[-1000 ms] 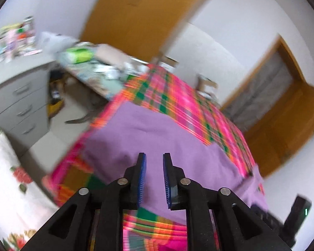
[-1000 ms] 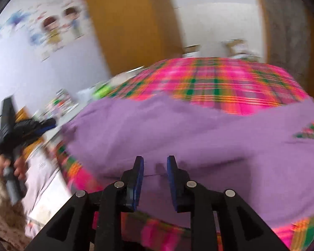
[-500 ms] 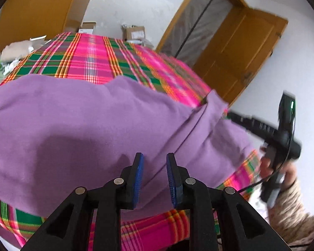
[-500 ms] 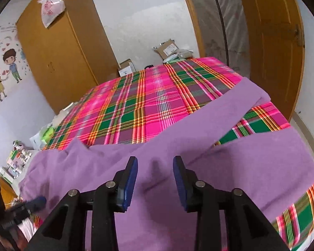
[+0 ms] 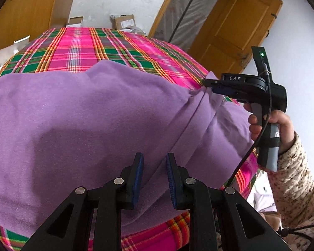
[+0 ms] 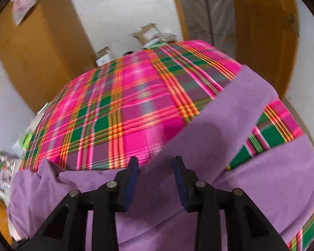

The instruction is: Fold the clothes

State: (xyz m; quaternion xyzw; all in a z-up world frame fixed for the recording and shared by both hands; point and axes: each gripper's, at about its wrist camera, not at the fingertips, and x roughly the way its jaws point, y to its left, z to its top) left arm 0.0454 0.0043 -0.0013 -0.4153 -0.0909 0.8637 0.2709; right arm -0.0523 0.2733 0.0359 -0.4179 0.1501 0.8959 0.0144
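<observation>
A purple fleece garment [image 5: 90, 113] lies spread over a pink and green plaid bed cover [image 5: 90, 48]. My left gripper [image 5: 155, 163] hovers over the garment's near part, fingers a little apart, nothing between them. A fold line runs from it up to a sleeve [image 5: 211, 92] at the right. In the left wrist view my right gripper [image 5: 207, 82], held by a hand [image 5: 282, 129], reaches that sleeve's end. In the right wrist view my right gripper [image 6: 156, 167] stands open just above the purple sleeve [image 6: 230, 108], which crosses the plaid cover [image 6: 125, 115] diagonally.
A wooden wardrobe [image 6: 35, 52] stands behind the bed on the left and an open wooden door [image 5: 232, 27] on the right. Cardboard boxes [image 5: 124, 22] sit on the floor past the bed's far end. A speckled sleeve [image 5: 293, 188] is at the bed's right edge.
Both views swung from the room's left side to face the bed. My right gripper opened wider and moved onto the sleeve. The left gripper kept its small gap.
</observation>
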